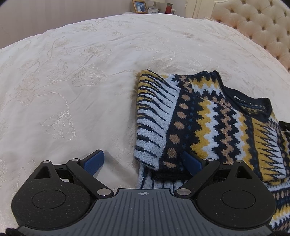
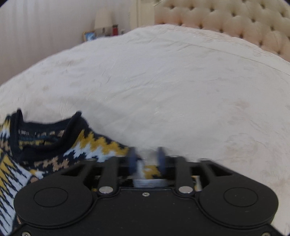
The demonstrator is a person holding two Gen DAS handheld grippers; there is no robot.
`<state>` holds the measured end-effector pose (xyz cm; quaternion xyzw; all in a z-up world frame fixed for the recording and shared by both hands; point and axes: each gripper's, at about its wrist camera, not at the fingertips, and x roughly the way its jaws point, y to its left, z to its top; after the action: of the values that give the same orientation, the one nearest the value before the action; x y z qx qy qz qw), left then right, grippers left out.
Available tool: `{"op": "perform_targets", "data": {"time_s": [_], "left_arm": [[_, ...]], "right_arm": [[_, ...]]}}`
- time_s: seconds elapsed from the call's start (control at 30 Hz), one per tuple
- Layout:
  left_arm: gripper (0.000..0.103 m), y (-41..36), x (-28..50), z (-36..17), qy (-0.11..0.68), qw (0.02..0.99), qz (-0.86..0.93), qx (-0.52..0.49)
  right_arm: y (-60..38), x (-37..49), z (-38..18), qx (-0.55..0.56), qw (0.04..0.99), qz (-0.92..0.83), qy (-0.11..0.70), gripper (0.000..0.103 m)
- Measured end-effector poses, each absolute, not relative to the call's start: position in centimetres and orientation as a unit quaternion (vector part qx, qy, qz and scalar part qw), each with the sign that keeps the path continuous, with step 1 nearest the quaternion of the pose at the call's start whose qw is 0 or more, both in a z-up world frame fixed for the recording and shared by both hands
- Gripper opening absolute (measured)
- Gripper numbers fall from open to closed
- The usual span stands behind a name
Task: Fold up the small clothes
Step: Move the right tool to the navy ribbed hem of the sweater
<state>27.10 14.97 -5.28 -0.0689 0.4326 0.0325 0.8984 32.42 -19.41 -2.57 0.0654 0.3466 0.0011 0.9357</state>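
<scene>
A small knitted sweater (image 1: 208,116) in navy, yellow, white and tan zigzags lies on the bed, its left sleeve folded over the body. My left gripper (image 1: 143,161) is open, its jaws spread wide around the sweater's near left edge; the right pad lies on the knit. In the right wrist view the sweater's collar and shoulder (image 2: 54,145) show at lower left. My right gripper (image 2: 146,159) has its blue pads close together with a fold of the sweater's shoulder edge between them. That view is motion-blurred.
A cream embroidered bedspread (image 1: 72,81) covers the bed. A tufted cream headboard (image 1: 262,30) stands at the far right. A nightstand with a photo frame (image 1: 140,6), clock and red bottle is behind the bed.
</scene>
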Motion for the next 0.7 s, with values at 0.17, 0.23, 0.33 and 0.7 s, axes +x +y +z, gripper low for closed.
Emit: {"op": "perform_targets", "data": {"time_s": [0.17,0.23,0.33,0.7], "left_arm": [[0.099,14.8,27.3,-5.3,0.436,0.897,0.036,-0.067],[0.099,14.7,27.5,-5.1,0.444,0.893,0.037,-0.066],[0.099,14.9,27.6,-5.0,0.449,0.89,0.037,-0.073],[0.098,14.0,25.1,-1.4,0.362,0.927,0.08,-0.058]], "right_arm": [[-20.8,28.3,0.2,0.099,0.952,-0.022,0.289,0.081],[-21.3,26.3,1.3,0.119,0.955,-0.025,0.27,0.087],[-21.9,23.3,2.7,0.148,0.955,-0.027,0.254,0.096],[-18.9,11.5,6.0,0.154,0.954,-0.098,0.239,0.102]]}}
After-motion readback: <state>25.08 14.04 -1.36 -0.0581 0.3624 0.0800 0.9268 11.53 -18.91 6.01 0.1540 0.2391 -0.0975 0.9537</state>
